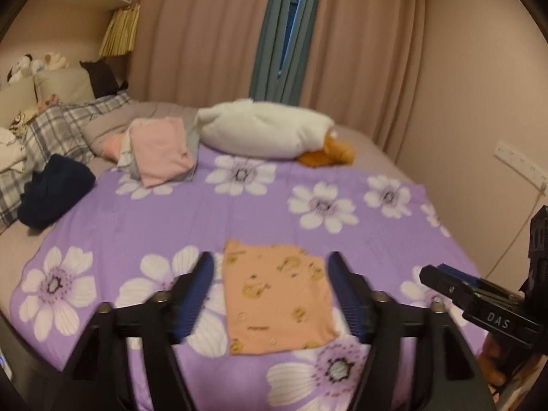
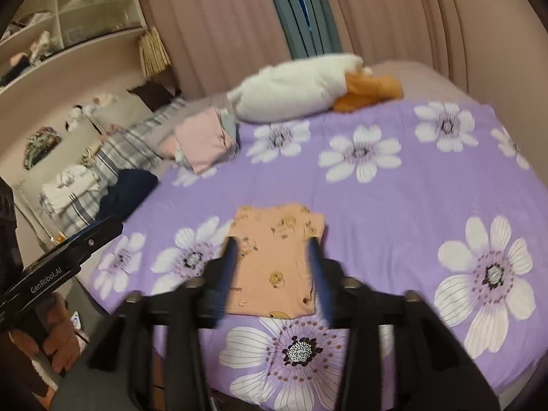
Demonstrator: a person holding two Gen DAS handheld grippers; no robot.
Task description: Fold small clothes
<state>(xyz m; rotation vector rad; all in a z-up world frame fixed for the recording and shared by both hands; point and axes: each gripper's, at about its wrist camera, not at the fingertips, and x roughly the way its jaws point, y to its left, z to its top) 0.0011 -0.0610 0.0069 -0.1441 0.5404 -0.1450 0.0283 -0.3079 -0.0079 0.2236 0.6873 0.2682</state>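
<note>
Pink curtains (image 1: 212, 34) behind bed (image 1: 363, 144); shelves (image 2: 68, 27) left; warm light.

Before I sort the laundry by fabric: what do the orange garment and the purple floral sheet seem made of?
Orange garment: probably soft cotton knit, matte, lying limp and flat with small printed figures. Purple floral sheet: thin, smooth woven fabric, perhaps cotton or polyester, with a faint sheen and shallow creases.

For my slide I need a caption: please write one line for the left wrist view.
Open left tongs hover above a folded peach garment lying flat on the purple floral bedsheet.
</note>
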